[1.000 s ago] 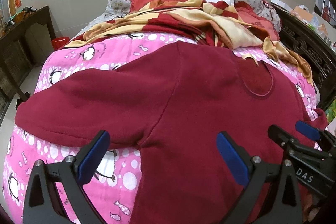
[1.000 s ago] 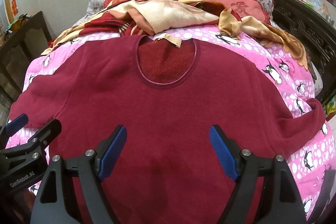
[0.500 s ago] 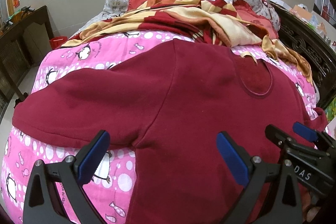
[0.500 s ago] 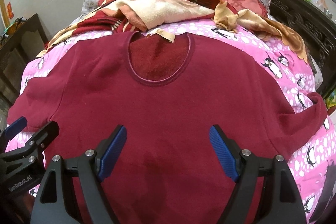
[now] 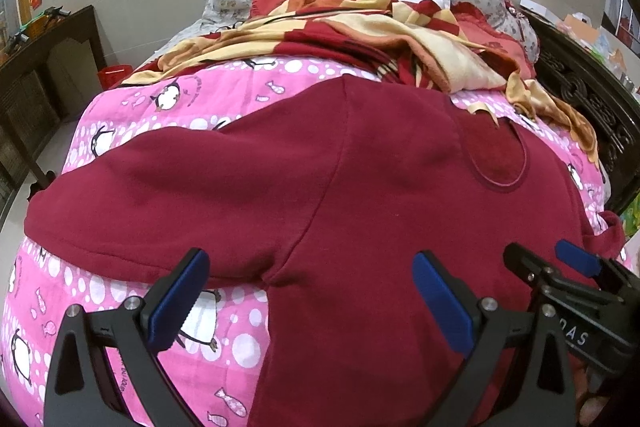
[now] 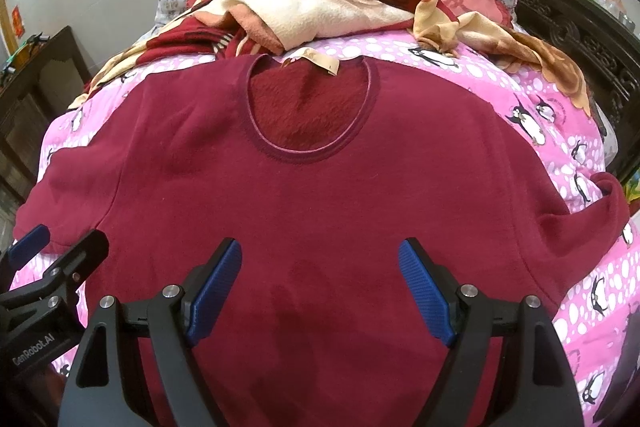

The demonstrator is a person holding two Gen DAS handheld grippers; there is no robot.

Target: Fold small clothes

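Hovering: left hand-held gripper spread | right hand-held gripper spread | sweater flat

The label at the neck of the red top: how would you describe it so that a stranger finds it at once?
Start from the pink penguin quilt and the dark red top spread flat on it. At the far edge of its round neckline lies the label, small, beige and oblong, the only pale piece on the red cloth.
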